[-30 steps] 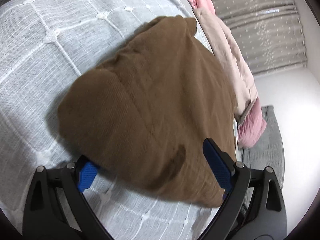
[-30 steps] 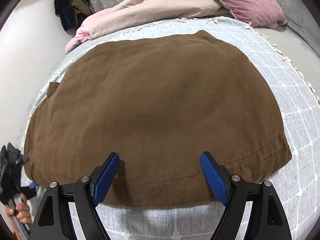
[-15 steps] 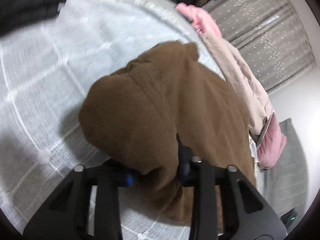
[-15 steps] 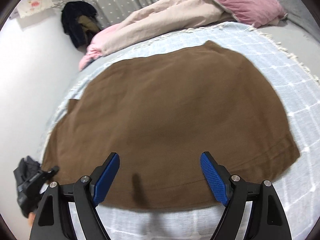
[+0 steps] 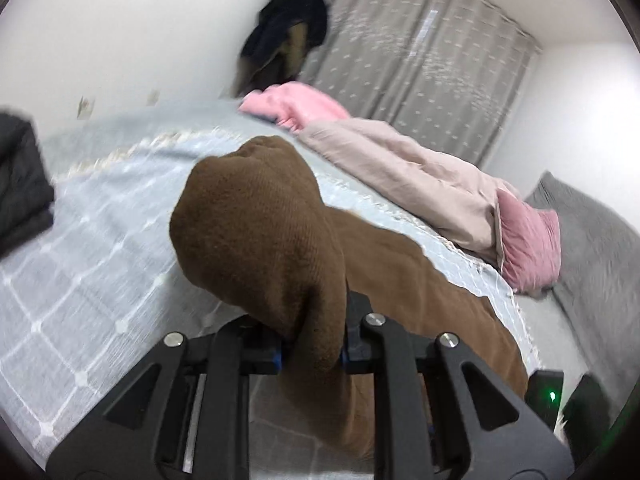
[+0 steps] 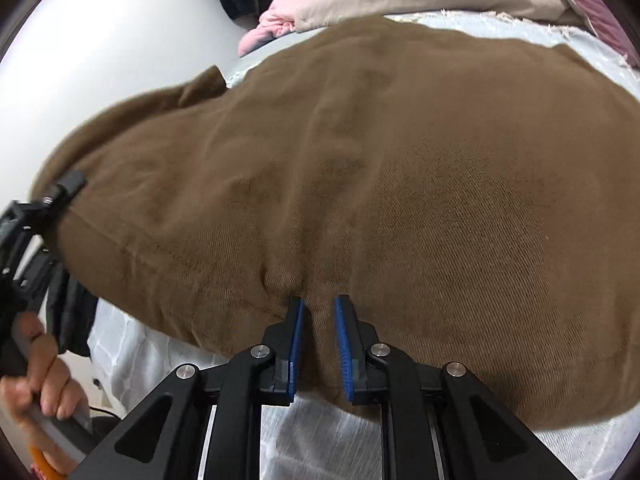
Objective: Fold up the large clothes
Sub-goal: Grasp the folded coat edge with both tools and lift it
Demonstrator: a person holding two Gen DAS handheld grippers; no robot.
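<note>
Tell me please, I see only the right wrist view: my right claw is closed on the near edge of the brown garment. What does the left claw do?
Observer: The left claw is shut on a bunched fold of the brown garment, and the cloth rises in a hump above it.
Operator: Is something lying on the bed on the far left side?
Observer: Yes, a dark folded cloth lies on the checked bedspread at the left edge of the left view.
Operator: And beyond the pink pillow?
Observer: A grey pillow lies beside the pink pillow, near the wall.
</note>
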